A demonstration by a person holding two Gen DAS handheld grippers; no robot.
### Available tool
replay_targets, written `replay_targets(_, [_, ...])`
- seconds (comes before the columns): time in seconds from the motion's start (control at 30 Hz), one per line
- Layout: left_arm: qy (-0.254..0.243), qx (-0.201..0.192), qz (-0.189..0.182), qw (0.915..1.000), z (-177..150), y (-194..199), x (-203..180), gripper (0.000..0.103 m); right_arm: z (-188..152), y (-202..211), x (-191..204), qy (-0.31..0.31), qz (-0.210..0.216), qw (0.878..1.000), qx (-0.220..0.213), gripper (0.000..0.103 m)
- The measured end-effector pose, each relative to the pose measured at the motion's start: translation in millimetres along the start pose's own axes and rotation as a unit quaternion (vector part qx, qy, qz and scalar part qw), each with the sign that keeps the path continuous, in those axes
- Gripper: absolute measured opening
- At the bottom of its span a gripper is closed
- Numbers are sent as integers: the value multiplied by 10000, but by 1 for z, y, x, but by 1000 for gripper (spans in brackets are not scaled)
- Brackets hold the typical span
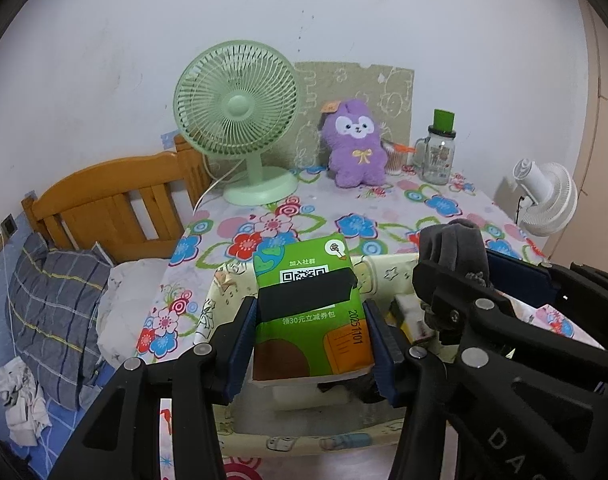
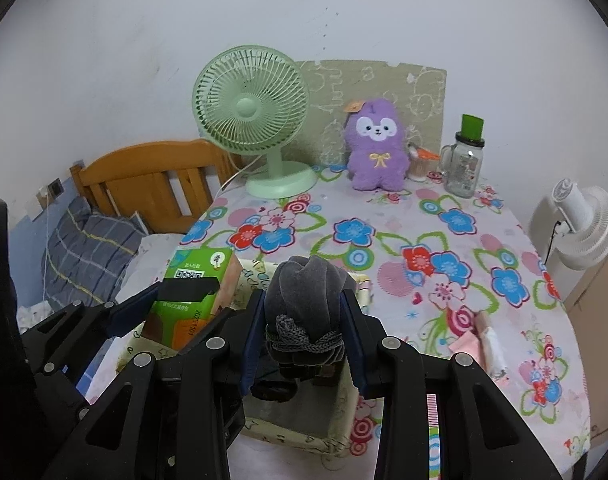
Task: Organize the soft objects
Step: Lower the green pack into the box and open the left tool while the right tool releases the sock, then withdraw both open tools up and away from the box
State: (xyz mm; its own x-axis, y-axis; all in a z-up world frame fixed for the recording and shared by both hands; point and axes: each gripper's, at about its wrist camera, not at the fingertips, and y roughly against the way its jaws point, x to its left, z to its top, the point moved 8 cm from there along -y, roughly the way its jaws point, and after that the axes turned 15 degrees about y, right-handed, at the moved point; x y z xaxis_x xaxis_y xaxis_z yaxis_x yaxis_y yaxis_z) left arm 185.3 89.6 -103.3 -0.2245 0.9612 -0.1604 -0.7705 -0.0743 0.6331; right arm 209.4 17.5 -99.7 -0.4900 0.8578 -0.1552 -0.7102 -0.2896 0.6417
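My left hand-held gripper (image 1: 310, 336) pinches the green tissue pack (image 1: 310, 304) above the fabric box (image 2: 336, 436) on the bench; it looks light and squashy. My right hand-held gripper (image 2: 302, 336) clamps the grey drawstring pouch (image 2: 304, 296), soft, best held mid-body.

tissue pack (image 1: 312, 312) top line: "加入社群", printed above a qr code
tissue pack line under the black strip: "领30元立减券包"
tissue pack side number: "20251101", running along the right edge
right gripper (image 2: 302, 320) body, seen from the left wrist view: raised letters "da", the rest cut off
glass jar (image 1: 438, 154): printed label, too small to read
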Motion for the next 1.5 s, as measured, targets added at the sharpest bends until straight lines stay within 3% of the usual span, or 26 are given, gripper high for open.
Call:
replay_targets(0.27, [40,182,-39,9998,-6,-17,12,54,-7,-23,11,6,104,9998,197,40])
replay_targets(0.3, [56,224,-32,9997,-8,-20,15,56,-8,-25,12,17,116,9997,228,40])
replay_targets(0.37, [94,294,11,9995,-10,-24,19,76,-9,-30,16,48,151,9995,269,40])
replay_targets(0.43, [155,293,44,9994,-12,-26,23,83,-10,-32,19,61,193,9994,264,40])
replay_targets(0.73, [87,394,39,9992,-20,-26,31,90,-12,-45,27,72,349,9988,345,40])
replay_targets(0.8, [97,399,50,9991,-21,-25,32,91,-15,-48,31,100,436,9979,467,45])
replay_targets(0.87, [99,436,70,9990,-22,-25,33,93,-19,-50,33,123,498,9971,555,63])
replay_targets(0.97, [79,395,45,9992,-24,-20,32,94,-21,-45,34,168,442,9977,491,77])
replay_targets(1.5, [-25,199,-246,9995,-28,9,-5,95,-28,-4,4,170,-19,9996,246,86])
